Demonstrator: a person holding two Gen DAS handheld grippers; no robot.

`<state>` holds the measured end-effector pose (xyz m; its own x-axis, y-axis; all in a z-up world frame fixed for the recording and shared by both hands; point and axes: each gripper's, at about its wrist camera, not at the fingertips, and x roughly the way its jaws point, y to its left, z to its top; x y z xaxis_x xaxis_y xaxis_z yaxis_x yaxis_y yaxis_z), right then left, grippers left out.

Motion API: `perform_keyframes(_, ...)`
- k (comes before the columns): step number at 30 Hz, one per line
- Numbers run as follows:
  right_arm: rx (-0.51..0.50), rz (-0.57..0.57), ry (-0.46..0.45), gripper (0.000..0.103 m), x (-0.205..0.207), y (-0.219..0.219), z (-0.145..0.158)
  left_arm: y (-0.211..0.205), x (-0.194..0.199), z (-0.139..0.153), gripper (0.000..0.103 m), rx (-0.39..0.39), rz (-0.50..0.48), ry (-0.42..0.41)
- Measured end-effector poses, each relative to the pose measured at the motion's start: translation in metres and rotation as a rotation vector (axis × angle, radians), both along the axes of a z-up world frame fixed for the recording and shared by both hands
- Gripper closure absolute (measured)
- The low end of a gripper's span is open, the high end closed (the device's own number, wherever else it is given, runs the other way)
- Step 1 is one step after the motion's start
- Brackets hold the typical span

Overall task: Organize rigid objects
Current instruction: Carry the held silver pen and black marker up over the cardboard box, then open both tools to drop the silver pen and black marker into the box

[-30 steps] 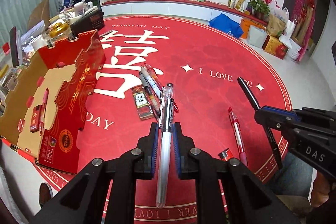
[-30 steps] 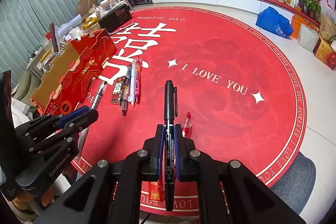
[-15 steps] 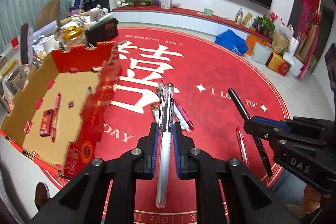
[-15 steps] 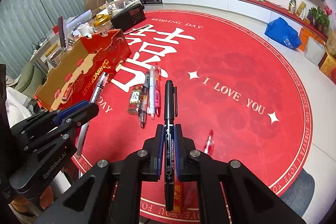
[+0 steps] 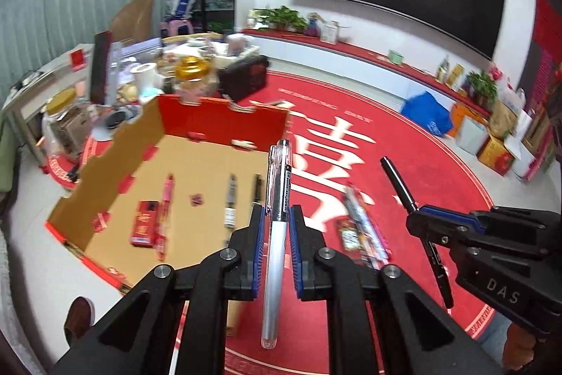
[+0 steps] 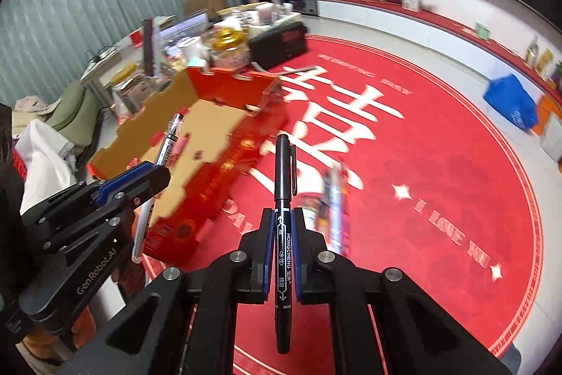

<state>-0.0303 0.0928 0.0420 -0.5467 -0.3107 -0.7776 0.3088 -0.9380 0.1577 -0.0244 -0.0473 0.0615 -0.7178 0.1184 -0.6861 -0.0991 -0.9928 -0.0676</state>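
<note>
Your left gripper (image 5: 275, 224), jaws pinching a clear-and-white gel pen (image 5: 275, 217), has swung over the open red cardboard box (image 5: 210, 122); your right gripper (image 6: 282, 227) clamps a black marker (image 6: 283, 217). Release looks close, though blur hides exact height.

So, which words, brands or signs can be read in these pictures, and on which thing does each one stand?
"HONGCHENG": black marker in the right gripper
"GenRobot.AI": left gripper body
"DAS": right gripper body, left wrist view
"I LOVE YOU": red round carpet
"WEDDING DAY": carpet, blurred but legible
Too blurred or too small to read: the clear gel pen barcode label, the print on the red cardboard box, the marker's Chinese characters.
</note>
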Motion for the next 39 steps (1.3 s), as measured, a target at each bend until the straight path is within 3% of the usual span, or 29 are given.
perform_keyframes(14,-0.027,0.173,0.04,0.093,-0.04,-0.096,0.015,-0.103,-0.032,0.003,0.089,-0.055,0.234,0.011)
perform_keyframes(24,-0.041,0.199,0.022,0.093,-0.067,-0.133,0.002,-0.113,-0.056,-0.012,0.089,-0.1,0.249,-0.012)
perform_keyframes(39,-0.023,0.178,-0.028,0.093,-0.091,-0.136,-0.017,-0.11,-0.086,-0.04,0.089,-0.104,0.232,-0.077)
